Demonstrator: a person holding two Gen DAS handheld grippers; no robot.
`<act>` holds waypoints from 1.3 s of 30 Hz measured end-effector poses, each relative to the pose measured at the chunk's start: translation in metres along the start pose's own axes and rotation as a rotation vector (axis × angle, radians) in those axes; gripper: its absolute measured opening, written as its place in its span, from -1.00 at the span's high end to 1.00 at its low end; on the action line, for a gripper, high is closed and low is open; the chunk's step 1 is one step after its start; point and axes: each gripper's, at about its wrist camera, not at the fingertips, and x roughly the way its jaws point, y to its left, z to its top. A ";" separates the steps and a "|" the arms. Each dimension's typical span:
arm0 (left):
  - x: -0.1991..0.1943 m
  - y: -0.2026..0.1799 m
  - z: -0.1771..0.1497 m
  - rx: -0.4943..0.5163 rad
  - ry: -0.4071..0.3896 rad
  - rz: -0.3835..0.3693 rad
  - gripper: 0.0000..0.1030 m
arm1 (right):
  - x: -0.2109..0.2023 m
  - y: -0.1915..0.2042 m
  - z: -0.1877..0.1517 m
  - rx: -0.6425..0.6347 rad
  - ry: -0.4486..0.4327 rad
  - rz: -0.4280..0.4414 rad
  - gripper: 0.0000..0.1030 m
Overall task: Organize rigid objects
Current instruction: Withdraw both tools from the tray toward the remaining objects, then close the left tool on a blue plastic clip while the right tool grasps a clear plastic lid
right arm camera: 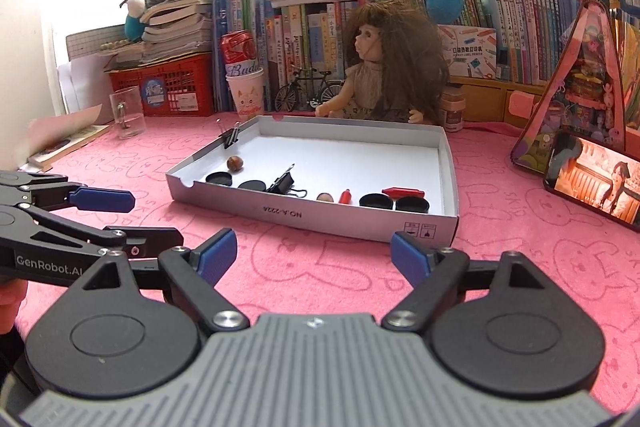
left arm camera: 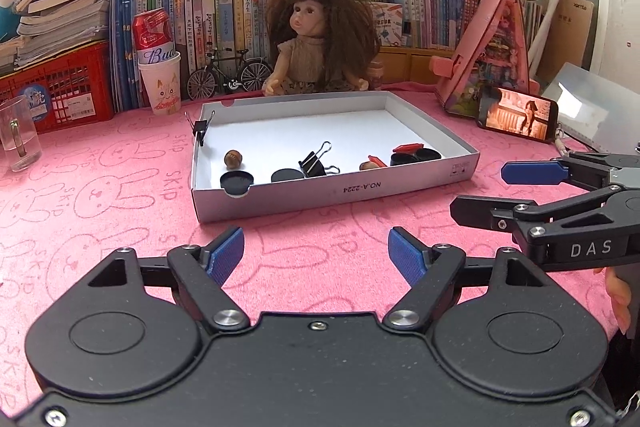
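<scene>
A shallow white box (left arm camera: 332, 193) (right arm camera: 320, 217) lies on the pink cloth ahead of both grippers. Inside it are black round caps (left arm camera: 236, 182) (right arm camera: 375, 202), a large black binder clip (left arm camera: 315, 164) (right arm camera: 283, 184), a brown nut (left arm camera: 233, 158) (right arm camera: 235, 163), a second nut (right arm camera: 325, 197) and red pieces (left arm camera: 407, 148) (right arm camera: 403, 192). A small binder clip (left arm camera: 201, 129) (right arm camera: 230, 137) is clipped on the box's far left rim. My left gripper (left arm camera: 316, 255) is open and empty in front of the box. My right gripper (right arm camera: 314, 255) is open and empty, to the right of the left one.
A doll (left arm camera: 316, 39) sits behind the box. A phone (left arm camera: 516, 115) (right arm camera: 592, 181) leans at the right by a pink toy house (left arm camera: 492, 55). A glass mug (left arm camera: 18, 135), paper cup with can (left arm camera: 160, 83), model bicycle (left arm camera: 228, 73), red crate and books line the back.
</scene>
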 end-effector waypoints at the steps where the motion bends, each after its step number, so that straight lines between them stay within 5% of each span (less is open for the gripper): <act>1: -0.002 -0.001 -0.002 0.003 -0.003 -0.003 -0.51 | -0.002 0.002 -0.003 -0.007 -0.003 0.008 -0.77; 20: -0.016 -0.004 -0.038 0.012 0.055 -0.046 -0.49 | -0.020 0.027 -0.040 -0.062 0.010 0.112 -0.81; 39: -0.009 -0.012 -0.043 -0.029 0.079 -0.101 0.19 | -0.013 0.037 -0.058 -0.101 0.056 0.095 -0.82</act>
